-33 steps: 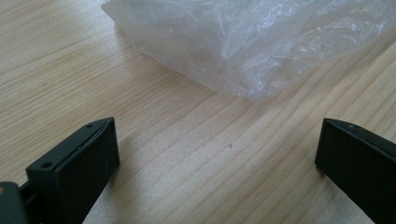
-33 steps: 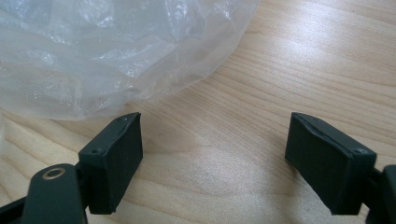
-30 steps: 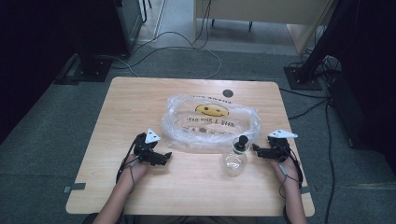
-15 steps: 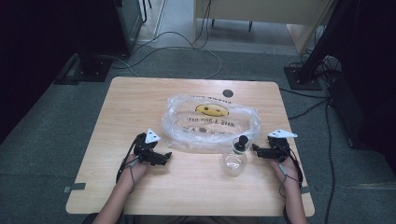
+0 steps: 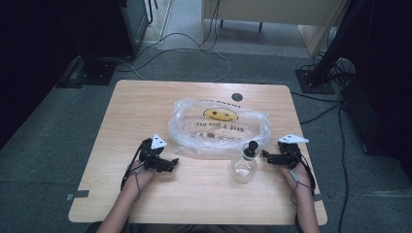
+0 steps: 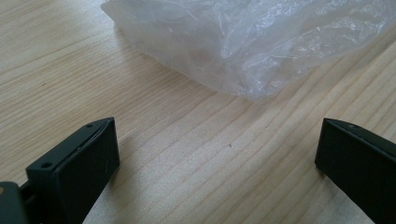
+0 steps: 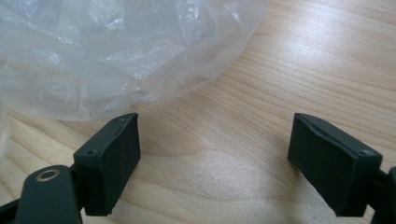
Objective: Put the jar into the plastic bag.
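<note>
Jaws of both the left gripper (image 6: 217, 163) and right gripper (image 7: 215, 163) spread wide, holding nothing.

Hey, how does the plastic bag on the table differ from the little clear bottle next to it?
The plastic bag lies flat and crumpled, while the bottle stands upright. The bag is far wider than the bottle. The bag bears a yellow smiley face and print; the bottle is plain with a black top. The bag lies mid-table; the bottle stands at its near edge, close to the right gripper. Both are see-through and rest on the wooden table.
</note>
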### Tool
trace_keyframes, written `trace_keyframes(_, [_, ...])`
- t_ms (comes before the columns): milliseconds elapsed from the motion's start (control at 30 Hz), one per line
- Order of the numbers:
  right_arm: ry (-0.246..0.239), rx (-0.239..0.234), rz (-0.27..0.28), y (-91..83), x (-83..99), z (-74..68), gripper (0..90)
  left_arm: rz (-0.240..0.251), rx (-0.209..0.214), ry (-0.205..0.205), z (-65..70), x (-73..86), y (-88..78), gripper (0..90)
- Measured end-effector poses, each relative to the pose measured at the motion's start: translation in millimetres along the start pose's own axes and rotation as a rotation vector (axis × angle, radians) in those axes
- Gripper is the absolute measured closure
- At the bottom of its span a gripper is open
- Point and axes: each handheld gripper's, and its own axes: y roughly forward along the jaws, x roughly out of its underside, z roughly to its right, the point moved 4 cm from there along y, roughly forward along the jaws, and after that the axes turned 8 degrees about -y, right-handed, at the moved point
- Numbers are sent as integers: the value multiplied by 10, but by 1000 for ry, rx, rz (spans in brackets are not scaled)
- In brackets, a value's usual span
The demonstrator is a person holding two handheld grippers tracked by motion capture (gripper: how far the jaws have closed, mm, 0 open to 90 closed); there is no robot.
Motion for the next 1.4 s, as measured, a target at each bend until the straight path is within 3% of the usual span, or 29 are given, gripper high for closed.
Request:
trace_keyframes(1067, [15,17,-4,14,-17,-12,166,0,0,0,0,0,0,0])
trace_keyframes(1400, [-8,-31,-88,-57,-60,-55,180,0,0,0,0,0,0,0])
